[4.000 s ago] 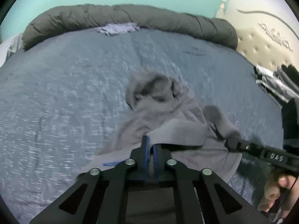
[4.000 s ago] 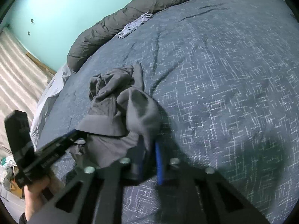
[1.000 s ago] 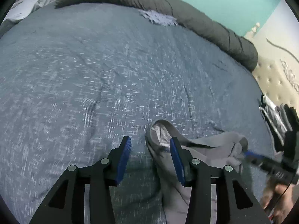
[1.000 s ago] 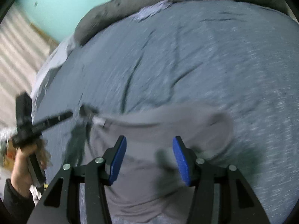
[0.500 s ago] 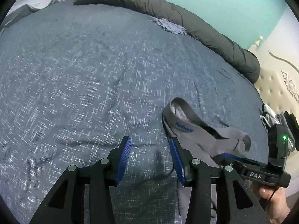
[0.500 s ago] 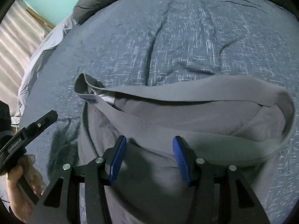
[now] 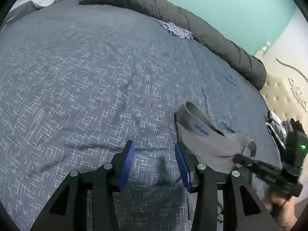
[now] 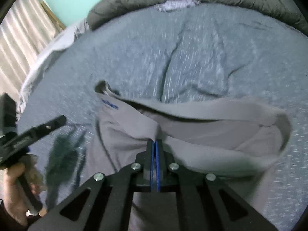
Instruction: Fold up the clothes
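Note:
Grey shorts with a wide waistband and a small blue logo lie on the blue bedspread. My right gripper is shut on the near layer of the waistband at its middle. In the left wrist view the shorts lie to the right of my left gripper, which is open and empty just above the bedspread. The right gripper shows there at the shorts' near edge.
A rolled dark grey duvet lies along the far edge of the bed, with a small lilac garment beside it. A cream tufted headboard and a pile of clothes are at the right. Curtains hang left.
My right gripper has closed on the waistband; it was open half a second ago. My left gripper stays open and has drifted slightly left of the shorts.

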Available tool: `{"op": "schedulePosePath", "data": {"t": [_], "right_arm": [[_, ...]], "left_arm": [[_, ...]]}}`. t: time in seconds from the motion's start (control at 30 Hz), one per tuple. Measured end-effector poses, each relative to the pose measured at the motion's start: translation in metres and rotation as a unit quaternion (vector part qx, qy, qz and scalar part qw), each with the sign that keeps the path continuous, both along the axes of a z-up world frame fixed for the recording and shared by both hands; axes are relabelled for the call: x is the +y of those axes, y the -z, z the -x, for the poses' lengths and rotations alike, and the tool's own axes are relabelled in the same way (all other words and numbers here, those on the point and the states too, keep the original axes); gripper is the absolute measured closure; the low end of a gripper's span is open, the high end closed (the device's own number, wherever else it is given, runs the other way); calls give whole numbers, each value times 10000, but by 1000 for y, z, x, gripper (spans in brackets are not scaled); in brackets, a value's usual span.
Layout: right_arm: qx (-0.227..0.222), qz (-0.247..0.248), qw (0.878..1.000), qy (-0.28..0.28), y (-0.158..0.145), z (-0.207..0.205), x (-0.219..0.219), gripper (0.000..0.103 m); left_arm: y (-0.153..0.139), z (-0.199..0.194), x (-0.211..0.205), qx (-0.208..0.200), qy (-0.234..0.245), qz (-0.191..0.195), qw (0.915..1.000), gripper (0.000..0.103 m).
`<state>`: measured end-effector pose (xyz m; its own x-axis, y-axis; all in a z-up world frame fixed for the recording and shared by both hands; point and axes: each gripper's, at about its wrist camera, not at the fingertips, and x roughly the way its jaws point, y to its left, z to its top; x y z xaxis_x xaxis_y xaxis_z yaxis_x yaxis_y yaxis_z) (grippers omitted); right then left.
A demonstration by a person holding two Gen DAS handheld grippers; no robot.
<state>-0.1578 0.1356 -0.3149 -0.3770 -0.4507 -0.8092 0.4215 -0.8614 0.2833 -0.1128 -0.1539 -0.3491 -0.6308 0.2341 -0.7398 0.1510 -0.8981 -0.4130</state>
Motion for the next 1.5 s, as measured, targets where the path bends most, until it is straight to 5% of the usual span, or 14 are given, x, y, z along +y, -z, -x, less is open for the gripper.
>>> {"op": "schedulePosePath", "data": {"t": [0.37, 0.77, 1.33, 1.5], "right_arm": [[561, 339, 9939, 883, -47, -11, 105, 101], [547, 328, 9780, 1987, -8, -37, 206, 101], [527, 998, 9741, 1957, 19, -51, 217, 101], [520, 1030, 9746, 1922, 22, -49, 217, 102]], "left_arm": [[-4, 12, 25, 13, 223, -92, 9997, 56], [-4, 39, 87, -14, 906, -115, 9958, 56], [-1, 96, 137, -100, 1682, 98, 9857, 57], [3, 111, 158, -310, 2039, 442, 9775, 57]]}}
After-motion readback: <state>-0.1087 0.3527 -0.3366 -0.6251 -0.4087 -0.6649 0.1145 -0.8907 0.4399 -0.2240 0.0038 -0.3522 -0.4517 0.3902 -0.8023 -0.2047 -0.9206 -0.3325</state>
